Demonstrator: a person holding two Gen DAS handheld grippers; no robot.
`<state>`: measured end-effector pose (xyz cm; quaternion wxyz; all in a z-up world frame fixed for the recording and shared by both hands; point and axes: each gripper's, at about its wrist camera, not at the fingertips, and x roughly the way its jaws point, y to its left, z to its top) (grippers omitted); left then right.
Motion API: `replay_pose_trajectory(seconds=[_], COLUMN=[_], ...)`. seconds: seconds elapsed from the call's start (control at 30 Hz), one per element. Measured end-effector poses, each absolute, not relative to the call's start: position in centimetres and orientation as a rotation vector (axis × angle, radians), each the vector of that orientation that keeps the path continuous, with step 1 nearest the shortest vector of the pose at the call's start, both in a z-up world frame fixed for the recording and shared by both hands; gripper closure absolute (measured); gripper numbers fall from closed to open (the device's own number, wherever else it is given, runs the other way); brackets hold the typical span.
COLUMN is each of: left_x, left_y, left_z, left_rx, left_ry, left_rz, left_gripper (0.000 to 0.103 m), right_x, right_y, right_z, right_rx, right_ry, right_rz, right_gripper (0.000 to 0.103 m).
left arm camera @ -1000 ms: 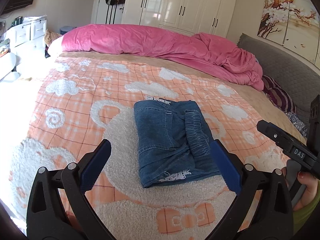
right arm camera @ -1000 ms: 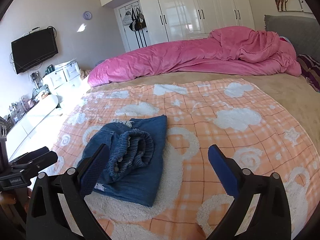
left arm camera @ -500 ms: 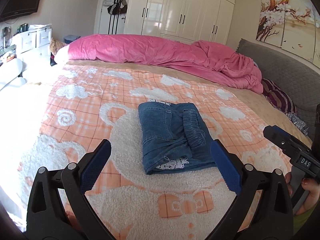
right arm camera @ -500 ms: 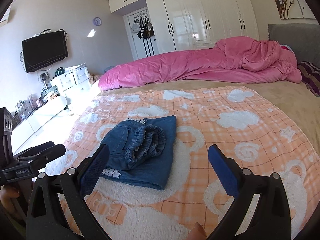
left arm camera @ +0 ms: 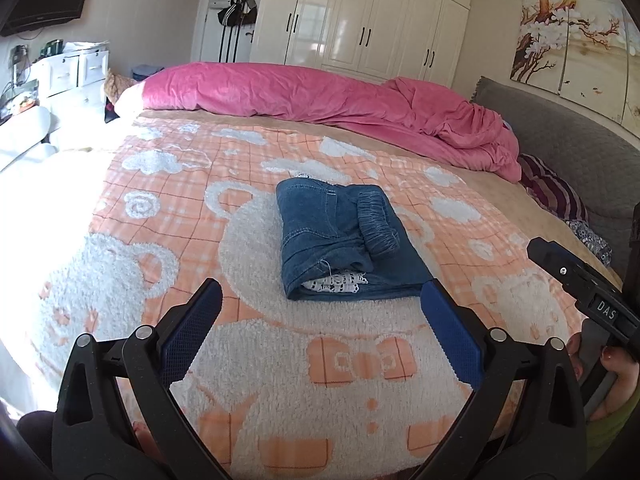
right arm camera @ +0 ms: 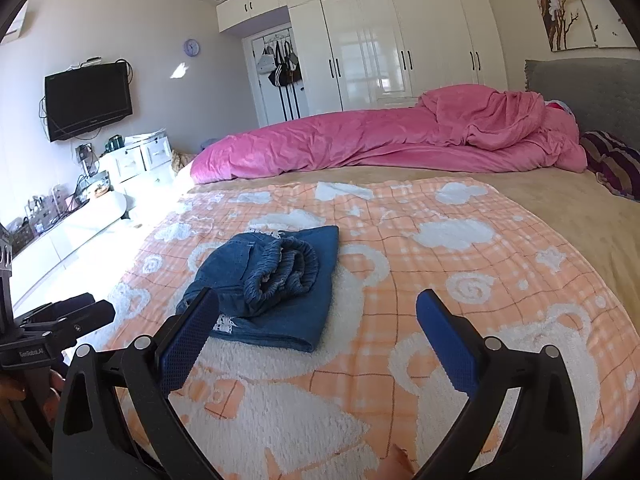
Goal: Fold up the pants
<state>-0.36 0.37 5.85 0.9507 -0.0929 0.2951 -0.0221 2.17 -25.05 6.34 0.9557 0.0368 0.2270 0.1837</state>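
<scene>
Bed: peach checked fleece blanket (left arm camera: pixel 168 216) under us.
Pants: folded blue denim pants (left arm camera: pixel 340 240), twelve o'clock.
Grippers: our left gripper (left arm camera: pixel 320 332) and right gripper (right arm camera: pixel 316 340), both spread, empty.

home bedroom. big bed (left arm camera: pixel 168 184) with peach fleece blanket (left arm camera: pixel 280 360), pink duvet (left arm camera: pixel 320 100) bunched along the far side, grey padded headboard (left arm camera: pixel 560 148). white built-in wardrobes (right arm camera: pixel 400 48), wall-mounted tv (right arm camera: pixel 88 98), white drawer unit (right arm camera: pixel 140 160), bags on hooks (right arm camera: pixel 280 64), wall clock (right arm camera: pixel 191 47).
</scene>
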Motion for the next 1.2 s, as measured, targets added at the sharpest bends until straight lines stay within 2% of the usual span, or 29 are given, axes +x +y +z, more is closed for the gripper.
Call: replay_pose_trajectory(seconds=[0.53, 0.77, 1.2], left_x=[-2.6, -2.4, -1.5], left_y=[-0.6, -0.4, -0.4], left_z=[2.8, 1.3, -0.2], left_rx=[-0.183, -0.173, -0.159], left_ry=[0.673, 0.727, 0.789], left_rz=[-0.042, -0.019, -0.017], left_gripper=[0.009, 0.009, 0.009], right_x=[-0.7, -1.2, -0.6], right_y=[-25.2, -24.4, -23.8], right_z=[4.0, 2.1, 1.4], right_rx=[0.056, 0.015, -0.021], right_ry=[0.528, 0.603, 0.632], right_rz=[0.357, 0.346, 0.332], right_gripper=[0.005, 0.005, 0.005])
